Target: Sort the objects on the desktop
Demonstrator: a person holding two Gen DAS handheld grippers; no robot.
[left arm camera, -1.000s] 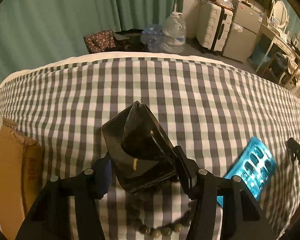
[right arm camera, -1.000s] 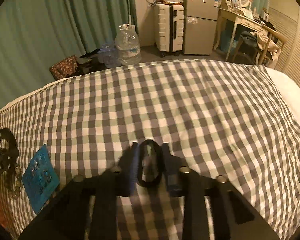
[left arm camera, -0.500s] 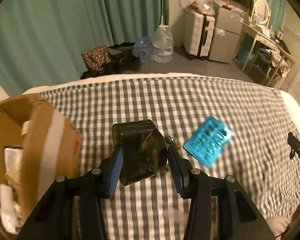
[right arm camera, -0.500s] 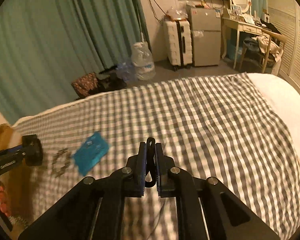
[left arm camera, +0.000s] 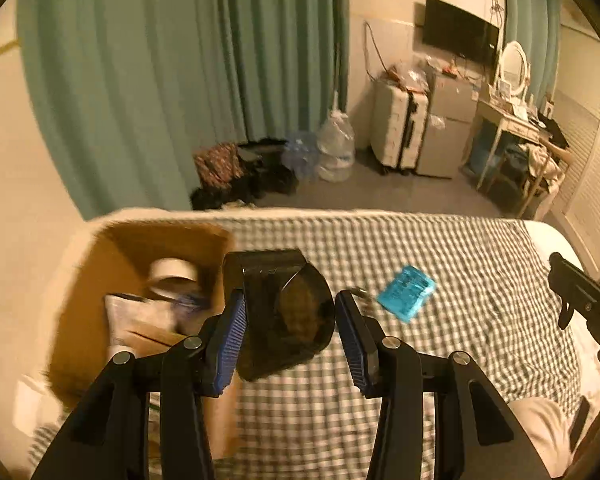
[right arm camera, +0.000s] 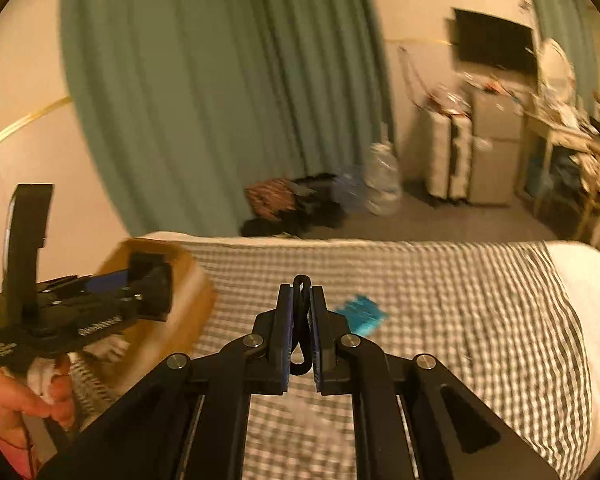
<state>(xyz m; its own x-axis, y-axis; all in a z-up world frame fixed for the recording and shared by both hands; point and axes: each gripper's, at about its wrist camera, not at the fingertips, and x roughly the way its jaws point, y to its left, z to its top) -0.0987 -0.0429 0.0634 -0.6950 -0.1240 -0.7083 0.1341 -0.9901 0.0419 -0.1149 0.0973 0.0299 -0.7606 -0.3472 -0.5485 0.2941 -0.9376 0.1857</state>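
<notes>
Left gripper [left arm camera: 288, 300]: clamped on a black case [left arm camera: 284, 312], blue pads against both of its sides, raised above the checked bedcover [left arm camera: 480, 280]. Right gripper [right arm camera: 301, 292]: pinched tight on a thin black loop [right arm camera: 301, 280], only its top poking out beyond the tips.

Probably the carry to the cardboard box [left arm camera: 140, 248], just ahead and to the left of the left gripper. Best done by swinging the case left until well past the box's near wall, then lowering before letting go; glossy and rounded, so likely to slip if the squeeze eases early. Worth aiming for a gap beside the white roll [left arm camera: 172, 270] and papers already inside. Loop to follow with the right gripper, from farther to the right.

From the left wrist: box contents, and a blue packet [left arm camera: 407, 292] lying ahead and to the right on the bedcover. From the right wrist: nothing of the inside of the box, but the left gripper from its side, hanging over the box, with the hand [right arm camera: 24, 400] gripping its handle.
</notes>
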